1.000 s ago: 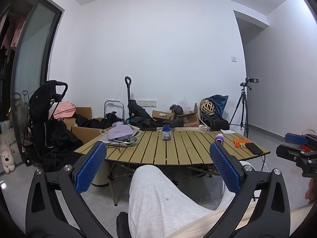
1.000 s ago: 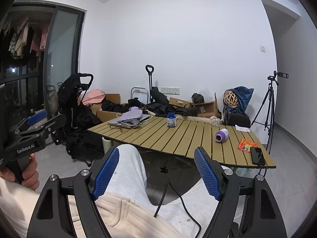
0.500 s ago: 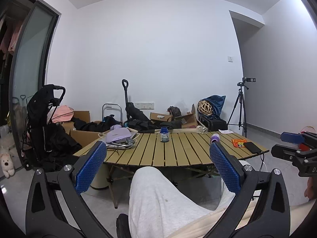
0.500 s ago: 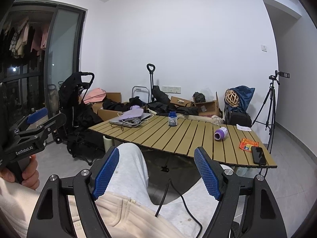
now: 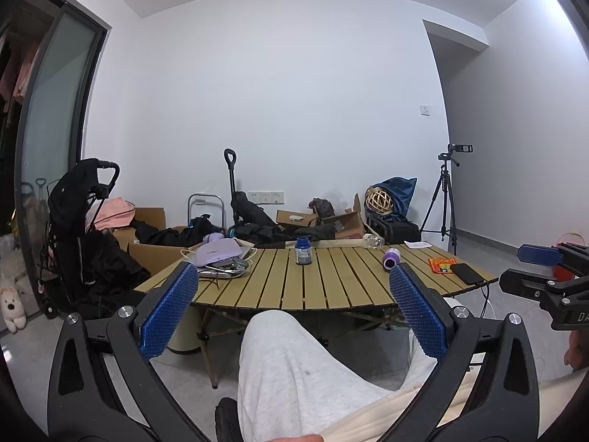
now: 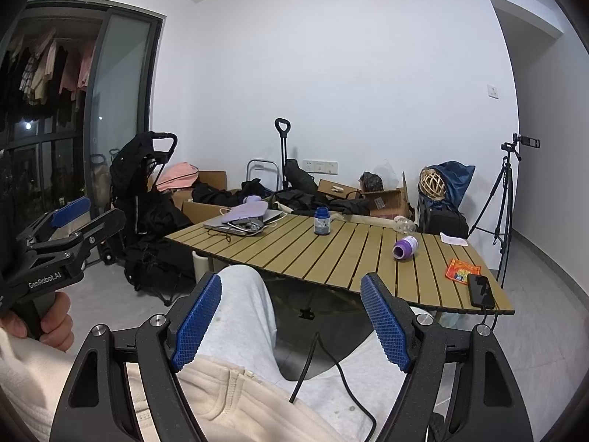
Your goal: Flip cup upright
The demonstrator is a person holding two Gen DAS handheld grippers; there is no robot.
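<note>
A purple cup (image 5: pixel 391 259) lies on its side on the right part of the wooden slat table (image 5: pixel 331 283); it also shows in the right wrist view (image 6: pixel 405 247). My left gripper (image 5: pixel 292 283) is open and empty, held over a lap well short of the table. My right gripper (image 6: pixel 292 287) is open and empty too, also over the lap. Each gripper shows at the edge of the other's view: the right gripper (image 5: pixel 545 272) and the left gripper (image 6: pixel 66 224).
On the slat table (image 6: pixel 353 254) stand a blue-lidded jar (image 6: pixel 321 220), a laptop with a purple pouch (image 6: pixel 244 213), an orange packet (image 6: pixel 462 269) and a black phone (image 6: pixel 480 290). A stroller (image 6: pixel 143 184), boxes and a tripod (image 6: pixel 508 199) stand around it.
Both grippers have tilted slightly, so the table sits a little lower and farther in the views. Both stay open and empty. The cup has not moved.
</note>
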